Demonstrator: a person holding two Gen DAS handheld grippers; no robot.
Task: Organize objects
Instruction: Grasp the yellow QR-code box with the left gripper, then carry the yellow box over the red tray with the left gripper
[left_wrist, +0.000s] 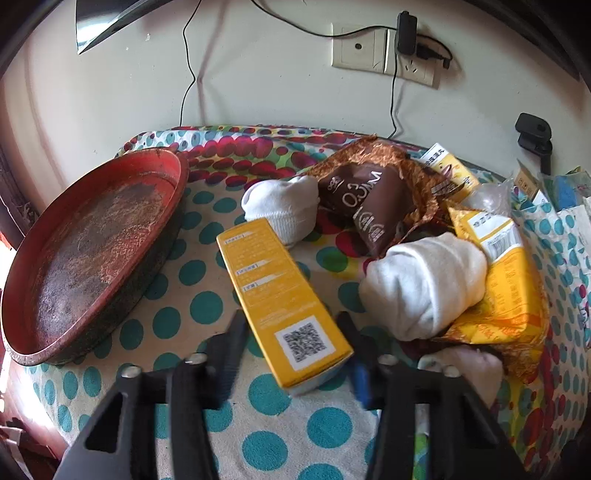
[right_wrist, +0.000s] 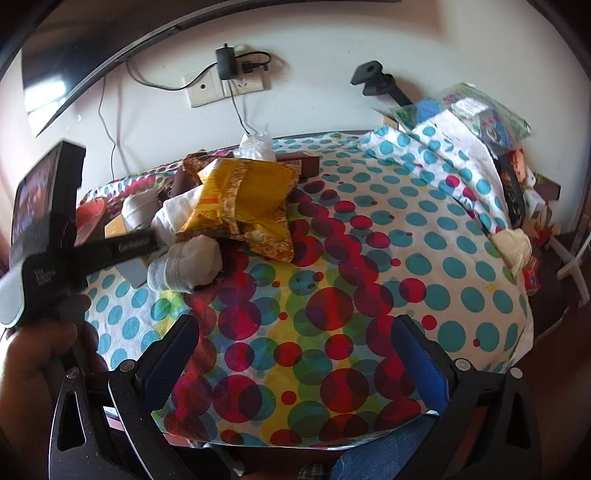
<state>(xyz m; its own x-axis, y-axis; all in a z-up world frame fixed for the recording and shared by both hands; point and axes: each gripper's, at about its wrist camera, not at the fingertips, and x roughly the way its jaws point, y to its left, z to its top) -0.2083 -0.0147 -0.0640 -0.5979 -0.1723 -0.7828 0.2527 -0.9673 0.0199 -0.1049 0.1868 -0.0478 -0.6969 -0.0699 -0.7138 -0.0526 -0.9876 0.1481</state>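
My left gripper (left_wrist: 291, 325) is shut on a long yellow box (left_wrist: 273, 280) with a QR code, gripped at its near end and held over the dotted tablecloth (left_wrist: 266, 402). Left of it sits a worn, empty red round tray (left_wrist: 88, 251). Beyond the box lie two rolled white socks (left_wrist: 284, 206) (left_wrist: 424, 284), a brown snack packet (left_wrist: 369, 206) and a yellow packet (left_wrist: 509, 295). My right gripper (right_wrist: 295, 343) stands wide open over the cloth near the table's front edge, with nothing between its fingers. In its view, the left gripper's body (right_wrist: 74, 251) is at the left, held by a hand (right_wrist: 37, 362).
A wall socket (left_wrist: 369, 48) with a black charger and cables hangs behind the table. At the right, a folded part of the cloth (right_wrist: 443, 155) covers a heap of bags and boxes. A black clamp (right_wrist: 376, 77) stands at the back right. A white sock (right_wrist: 192, 262) lies beside the yellow packet (right_wrist: 243, 195).
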